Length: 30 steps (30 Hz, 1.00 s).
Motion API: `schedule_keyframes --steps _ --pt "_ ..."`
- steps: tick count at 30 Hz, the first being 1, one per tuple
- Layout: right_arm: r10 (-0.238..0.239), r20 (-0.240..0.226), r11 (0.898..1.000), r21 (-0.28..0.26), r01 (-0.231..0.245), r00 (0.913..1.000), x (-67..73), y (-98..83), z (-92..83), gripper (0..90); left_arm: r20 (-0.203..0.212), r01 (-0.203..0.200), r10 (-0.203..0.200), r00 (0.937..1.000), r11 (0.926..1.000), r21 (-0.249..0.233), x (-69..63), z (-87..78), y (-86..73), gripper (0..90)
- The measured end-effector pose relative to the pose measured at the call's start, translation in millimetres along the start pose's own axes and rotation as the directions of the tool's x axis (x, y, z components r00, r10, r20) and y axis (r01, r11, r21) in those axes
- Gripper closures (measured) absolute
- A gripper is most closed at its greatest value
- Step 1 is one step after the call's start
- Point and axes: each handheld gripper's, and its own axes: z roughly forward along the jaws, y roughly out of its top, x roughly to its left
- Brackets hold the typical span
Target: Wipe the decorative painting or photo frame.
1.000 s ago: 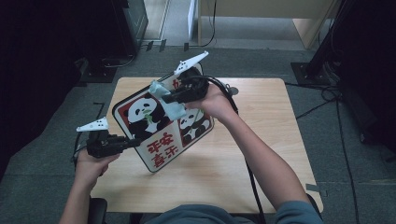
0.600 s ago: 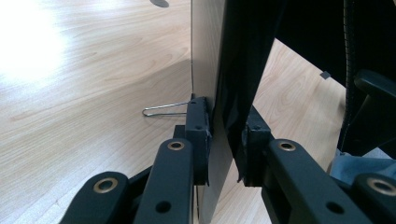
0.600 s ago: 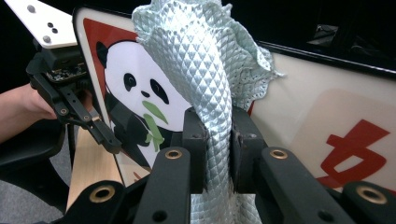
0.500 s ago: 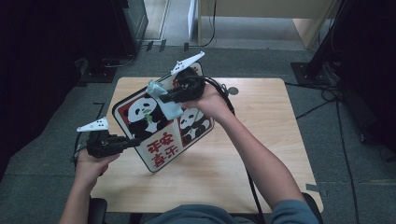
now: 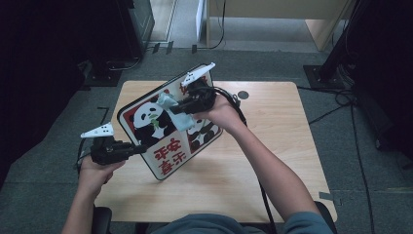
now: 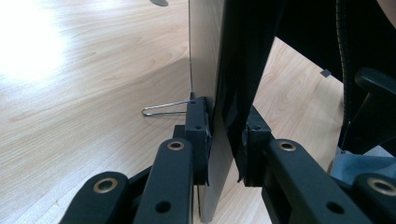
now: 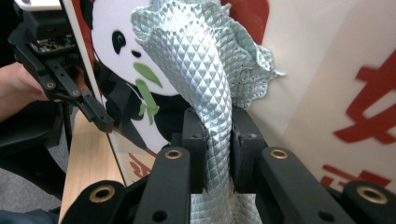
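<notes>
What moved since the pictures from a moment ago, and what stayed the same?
Very little changed. The right gripper slid the pale green cloth a touch along the panda sign, more toward the panda's face. Nothing was picked up or let go. The left gripper still pinches the sign's edge, holding it tilted above the table, and the cloth stays clamped in the right fingers.

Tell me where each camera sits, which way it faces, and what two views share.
High view: above the person's side, looking forward and down on the pale wooden table; both forearms show.
Left gripper view: on the left gripper, looking along its jaws clamping the panda-printed board's edge.
Right gripper view: on the right gripper, facing the board, jaws pinching the pale green quilted cloth.
Shared: right gripper and high views both show cloth against board.
</notes>
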Motion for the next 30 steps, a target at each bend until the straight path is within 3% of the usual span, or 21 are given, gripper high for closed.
schedule_keyframes --steps 30 --pt "0.024 -0.059 0.999 0.039 -0.021 0.9980 -0.9 -56.3 26.0 79.4 -0.001 -0.002 0.002 1.0000 1.0000 0.002 -0.4 0.1 0.2 78.1"
